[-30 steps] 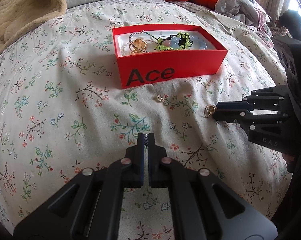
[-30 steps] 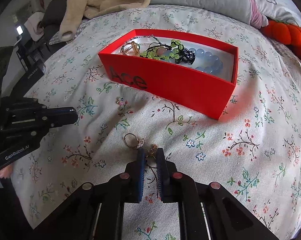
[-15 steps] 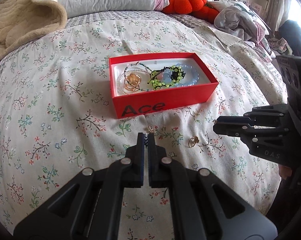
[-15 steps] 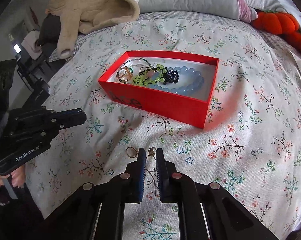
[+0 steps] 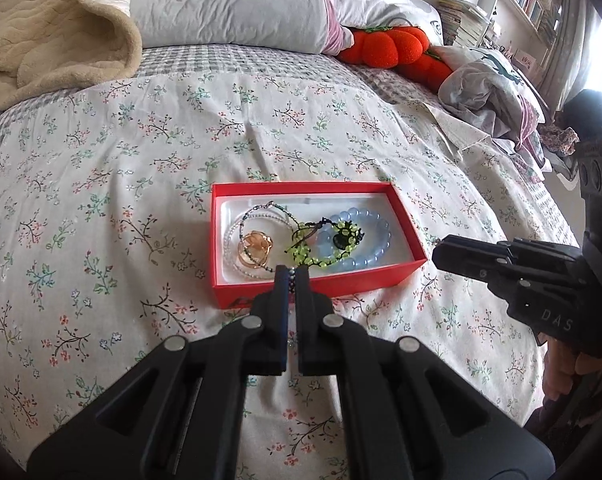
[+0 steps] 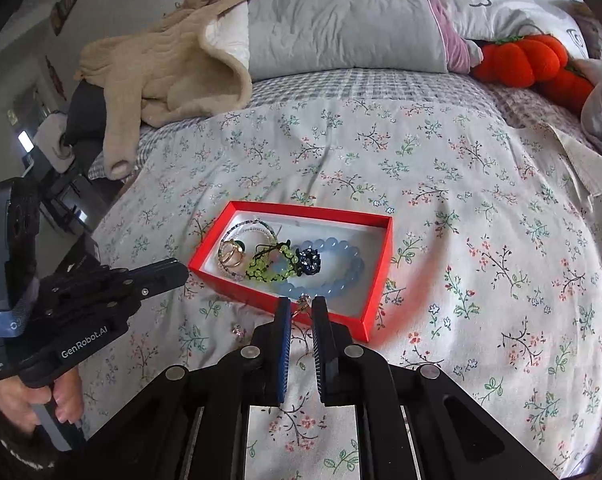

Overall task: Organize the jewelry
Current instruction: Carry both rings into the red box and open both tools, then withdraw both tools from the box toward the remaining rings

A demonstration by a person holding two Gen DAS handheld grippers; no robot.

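Red cardboard forms the shallow open box [image 5: 317, 286] we see mid-bed on the floral bedsheet [image 5: 101, 208], holding a pale blue bead bracelet [image 5: 371, 236], a green bead string [image 5: 313, 256] and gold rings [image 5: 255, 246]. Our left gripper [image 5: 289, 276] hovers at the box's near wall, its jaws nearly closed on a tiny beaded piece. Our right gripper [image 6: 301, 306] pinches a small gold ring [image 6: 303, 303] between narrowly parted jaws, above the box's near edge. A little earring [image 6: 236, 330] lies on the sheet, near-left of the box.
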